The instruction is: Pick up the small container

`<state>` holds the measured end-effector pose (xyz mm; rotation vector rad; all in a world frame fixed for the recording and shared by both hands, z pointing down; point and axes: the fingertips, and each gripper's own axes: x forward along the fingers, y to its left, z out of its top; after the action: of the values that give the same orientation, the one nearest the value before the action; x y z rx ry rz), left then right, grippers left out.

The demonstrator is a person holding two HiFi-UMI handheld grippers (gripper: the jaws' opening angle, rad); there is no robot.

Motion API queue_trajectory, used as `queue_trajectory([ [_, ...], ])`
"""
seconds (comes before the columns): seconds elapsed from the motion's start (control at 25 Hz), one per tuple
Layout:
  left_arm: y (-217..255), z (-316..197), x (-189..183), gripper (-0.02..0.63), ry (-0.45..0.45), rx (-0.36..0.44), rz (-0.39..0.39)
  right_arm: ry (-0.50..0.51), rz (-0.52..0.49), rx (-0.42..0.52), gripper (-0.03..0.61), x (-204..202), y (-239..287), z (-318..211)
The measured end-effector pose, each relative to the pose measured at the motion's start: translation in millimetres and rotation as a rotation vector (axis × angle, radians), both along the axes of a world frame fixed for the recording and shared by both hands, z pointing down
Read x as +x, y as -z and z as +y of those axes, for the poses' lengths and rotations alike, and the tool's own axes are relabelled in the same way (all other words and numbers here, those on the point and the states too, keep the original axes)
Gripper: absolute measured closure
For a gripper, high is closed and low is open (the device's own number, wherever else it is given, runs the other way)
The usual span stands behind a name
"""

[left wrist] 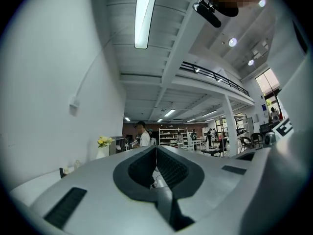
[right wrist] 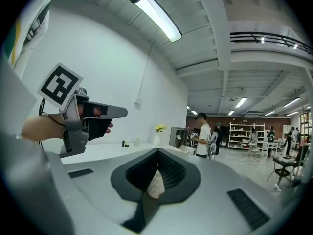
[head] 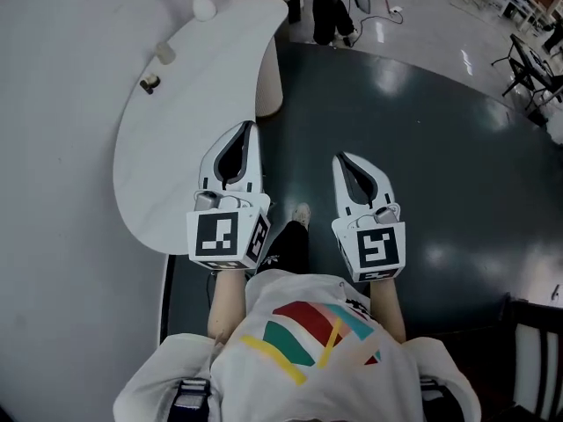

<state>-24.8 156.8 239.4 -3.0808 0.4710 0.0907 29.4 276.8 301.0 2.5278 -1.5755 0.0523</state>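
Two small containers stand far back on the white curved table (head: 176, 174): a dark one (head: 149, 83) and a pale jar (head: 164, 53) just beyond it. They show tiny in the right gripper view, the dark one (right wrist: 123, 144) and the pale jar (right wrist: 136, 142). My left gripper (head: 249, 127) hovers over the table's near right edge, jaws shut and empty, well short of both containers. My right gripper (head: 338, 157) is held over the dark floor beside the table, also shut with nothing in it. The left gripper (right wrist: 125, 112) also appears in the right gripper view.
A white vase with yellow flowers (head: 203, 5) stands at the table's far end. The table's pedestal (head: 269, 77) rises from the dark floor (head: 422, 174). A person (head: 332, 7) stands beyond the table. A dark chair (head: 532, 359) is at the lower right.
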Motion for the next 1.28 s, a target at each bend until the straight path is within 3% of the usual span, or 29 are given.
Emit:
queue_trajectory([
  [0.24, 4, -75, 50, 0.595, 0.044, -0.029, -0.011, 0.068, 0.035, 0.017, 0.566, 45, 19, -73],
  [0.52, 6, -145, 101, 0.595, 0.073, -0.069, 0.0, 0.084, -0.045, -0.025, 0.566, 104, 18, -148],
  [0.76, 10, -189, 110, 0.595, 0.123, -0.091, 0.016, 0.142, -0.035, -0.04, 0.566, 122, 23, -199],
  [1.28, 24, -209, 116, 0.594, 0.251, -0.067, 0.02, 0.276, -0.047, 0.005, 0.567, 137, 37, -236],
])
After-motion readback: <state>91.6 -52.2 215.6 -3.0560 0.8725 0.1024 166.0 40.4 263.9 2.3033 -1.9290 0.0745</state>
